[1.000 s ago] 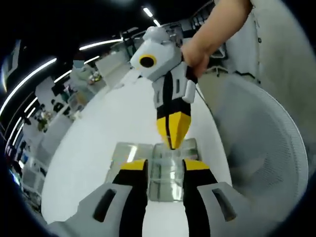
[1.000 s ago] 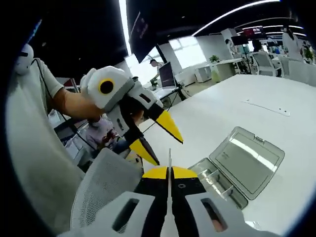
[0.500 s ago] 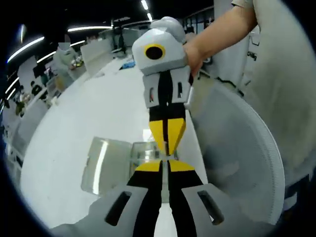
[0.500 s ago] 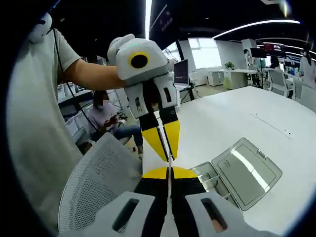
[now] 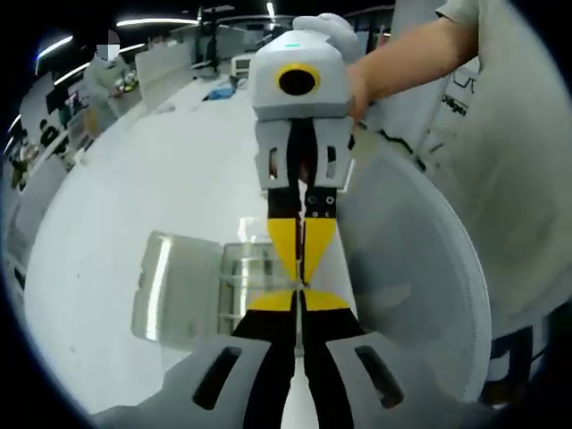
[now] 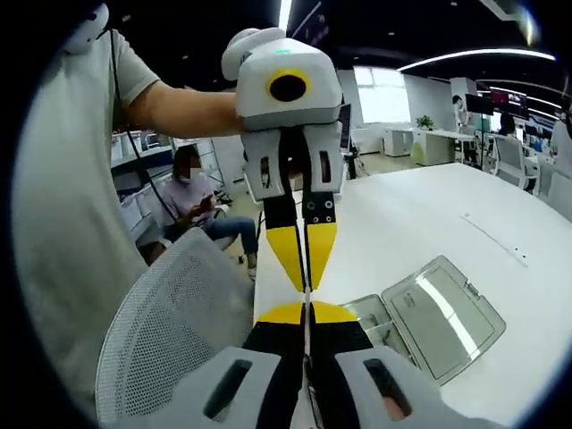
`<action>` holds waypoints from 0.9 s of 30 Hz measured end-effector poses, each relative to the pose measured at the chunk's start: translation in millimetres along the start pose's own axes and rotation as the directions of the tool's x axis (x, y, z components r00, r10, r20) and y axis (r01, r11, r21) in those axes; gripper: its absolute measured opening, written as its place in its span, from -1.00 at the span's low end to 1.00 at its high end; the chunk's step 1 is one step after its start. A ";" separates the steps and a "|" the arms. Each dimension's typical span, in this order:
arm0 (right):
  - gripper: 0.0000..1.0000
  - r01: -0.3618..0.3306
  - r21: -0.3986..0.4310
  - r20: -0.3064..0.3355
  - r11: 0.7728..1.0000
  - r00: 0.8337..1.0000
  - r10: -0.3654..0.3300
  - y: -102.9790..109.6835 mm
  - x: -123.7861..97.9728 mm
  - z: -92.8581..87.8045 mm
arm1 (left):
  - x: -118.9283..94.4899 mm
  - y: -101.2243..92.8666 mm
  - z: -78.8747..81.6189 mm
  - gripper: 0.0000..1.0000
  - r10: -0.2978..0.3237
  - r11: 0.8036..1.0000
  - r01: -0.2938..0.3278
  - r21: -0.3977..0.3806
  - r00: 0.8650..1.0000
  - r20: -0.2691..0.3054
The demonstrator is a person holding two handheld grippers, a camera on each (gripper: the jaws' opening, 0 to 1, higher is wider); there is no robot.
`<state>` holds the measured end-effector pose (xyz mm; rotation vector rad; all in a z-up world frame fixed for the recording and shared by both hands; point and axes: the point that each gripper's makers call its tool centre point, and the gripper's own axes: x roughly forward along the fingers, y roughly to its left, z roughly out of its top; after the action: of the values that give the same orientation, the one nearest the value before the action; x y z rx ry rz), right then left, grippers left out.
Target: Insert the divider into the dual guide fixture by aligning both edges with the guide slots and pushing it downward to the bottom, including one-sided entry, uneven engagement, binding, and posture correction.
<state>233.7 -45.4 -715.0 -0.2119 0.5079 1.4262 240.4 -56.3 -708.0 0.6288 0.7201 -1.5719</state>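
Observation:
The divider (image 6: 307, 297) is a thin clear plate seen edge-on, a fine line between two sets of yellow fingertips that meet nose to nose. My right gripper (image 6: 307, 311) is shut on its lower edge, and my left gripper (image 6: 306, 284) comes down from above, shut on its upper edge. In the left gripper view my left gripper (image 5: 301, 302) rises from the bottom and my right gripper (image 5: 302, 279) hangs from the top, held by a hand. Under them on the white table lies the clear guide fixture box (image 5: 246, 273) with its lid (image 5: 174, 288) open flat; the same box (image 6: 380, 326) and lid (image 6: 447, 313) lie to the right.
A white mesh chair back (image 5: 420, 295) stands close to the table edge, also (image 6: 170, 331). The white table (image 5: 161, 188) stretches wide beyond the box. A seated person (image 6: 192, 192) is in the background, with desks and chairs far off.
My left gripper went from wide open to shut and swung in line with the right one, tips meeting on the divider. The right gripper stayed shut on the divider.

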 end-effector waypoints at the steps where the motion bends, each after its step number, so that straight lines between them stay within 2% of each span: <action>1: -1.00 -0.002 -0.002 -0.001 1.000 1.000 0.002 0.2 0.3 -0.2 | 0.2 -0.4 -0.6 -1.00 -0.006 1.000 0.006 0.000 1.000 -0.009; 7: -1.00 0.010 -0.002 0.006 1.000 1.000 -0.009 -1.8 2.6 -1.1 | 1.1 1.7 -3.0 -1.00 -0.018 1.000 0.018 0.009 0.999 -0.046; 16: -1.00 0.027 0.034 0.029 0.999 0.999 -0.028 -3.0 5.1 1.3 | -2.0 2.8 -6.1 -1.00 -0.055 0.998 0.053 -0.023 0.994 -0.089; 21: -1.00 0.037 0.051 0.026 0.998 0.999 -0.038 -4.0 6.5 2.7 | -2.8 3.2 -7.9 -1.00 -0.071 0.997 0.067 -0.028 0.986 -0.153; 27: -1.00 0.045 0.053 0.034 0.998 0.998 -0.046 -4.8 5.2 3.7 | -3.4 4.5 -7.1 -1.00 -0.103 0.994 0.094 -0.052 0.977 -0.186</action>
<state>239.5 -39.9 -714.9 -0.1559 0.5079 1.3686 245.2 -49.1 -710.6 0.7263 0.9364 -1.5971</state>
